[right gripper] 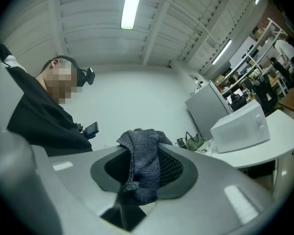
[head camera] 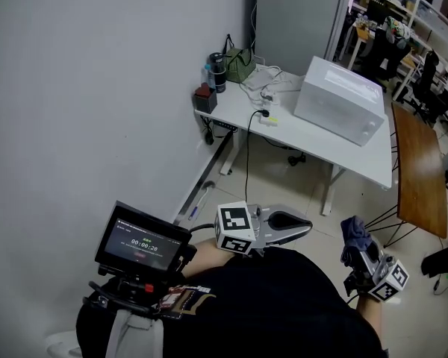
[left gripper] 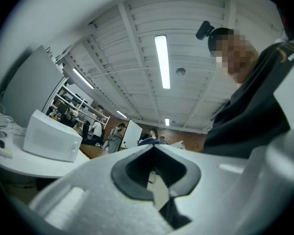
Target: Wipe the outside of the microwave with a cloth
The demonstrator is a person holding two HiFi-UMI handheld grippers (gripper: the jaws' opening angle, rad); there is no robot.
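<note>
Microwave (head camera: 338, 99): white, on far surface (head camera: 358, 159); long axis along surface edge, front toward person.
Cloth (right gripper: 144, 168): gray knit, pinched in right gripper (right gripper: 143, 140) fingers.
Left gripper (left gripper: 154, 148): fingers closed, empty.
Screen (head camera: 140, 243): timer 00:00:28.

Head view is bright and evenly lit, with just a soft shadow under the white table (head camera: 313, 148) and no real glare. Both gripper views are heavy fisheye with black corners (ceiling lines bend hard). The ceiling tube light (left gripper: 161, 61) blows out white, and the closest foreground is blurry.
</note>
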